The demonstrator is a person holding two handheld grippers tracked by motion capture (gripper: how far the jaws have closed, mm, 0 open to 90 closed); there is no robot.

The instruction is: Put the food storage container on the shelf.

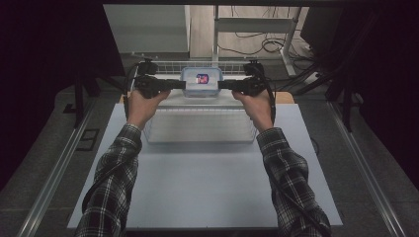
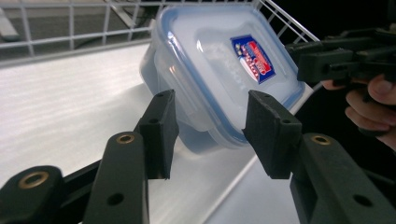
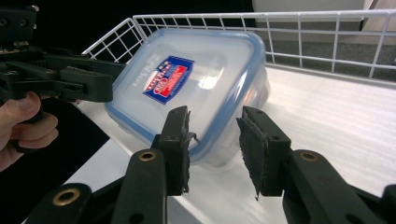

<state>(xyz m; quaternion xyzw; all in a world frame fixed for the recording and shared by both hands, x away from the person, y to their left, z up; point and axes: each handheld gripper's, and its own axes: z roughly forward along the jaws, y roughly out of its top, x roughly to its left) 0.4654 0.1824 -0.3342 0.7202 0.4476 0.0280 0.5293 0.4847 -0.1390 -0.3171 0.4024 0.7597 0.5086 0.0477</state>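
A clear plastic container (image 1: 201,81) with a blue-rimmed lid and a red and blue label lies on a white surface inside a white wire basket (image 1: 200,140). My left gripper (image 1: 184,84) points at its left end, and my right gripper (image 1: 220,84) at its right end. In the left gripper view the jaws (image 2: 212,133) stand apart around the near edge of the container (image 2: 224,70). The right gripper view shows the same from the other end, jaws (image 3: 215,140) apart astride the rim of the container (image 3: 196,79). I see no pad pressing.
White wire walls (image 3: 299,37) rise behind the container, and the white floor (image 2: 70,107) of the basket spreads beside it. The basket stands on a pale board (image 1: 207,187) on the table. Desk legs and cables (image 1: 267,44) lie beyond, and dark curtains flank the table.
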